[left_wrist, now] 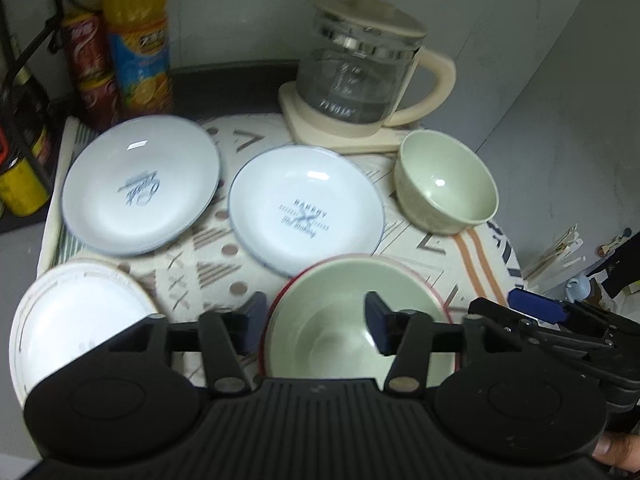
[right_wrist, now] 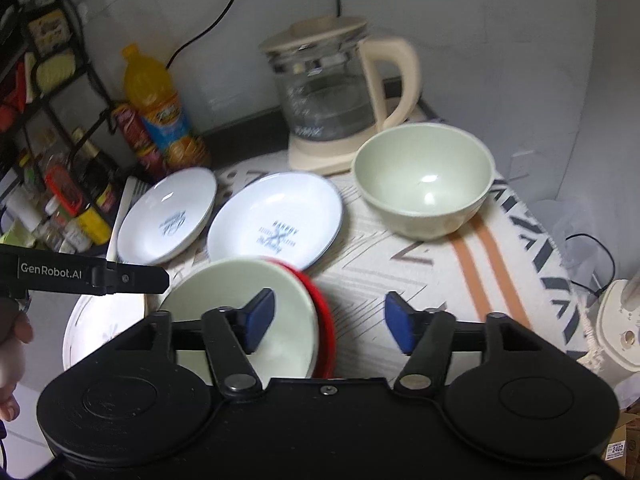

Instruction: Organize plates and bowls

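Two white printed plates lie side by side on a patterned cloth; the right wrist view shows them too. A small green bowl sits at the right. A larger green bowl nested in a red one sits at the front. My left gripper is open, its fingers straddling this bowl's left rim. My right gripper is open over the bowl's right rim. A white plate with a brown rim lies front left.
A glass kettle on a cream base stands at the back. An orange drink bottle and a red can stand back left, beside a black rack with jars. The table's right edge drops off near a white device.
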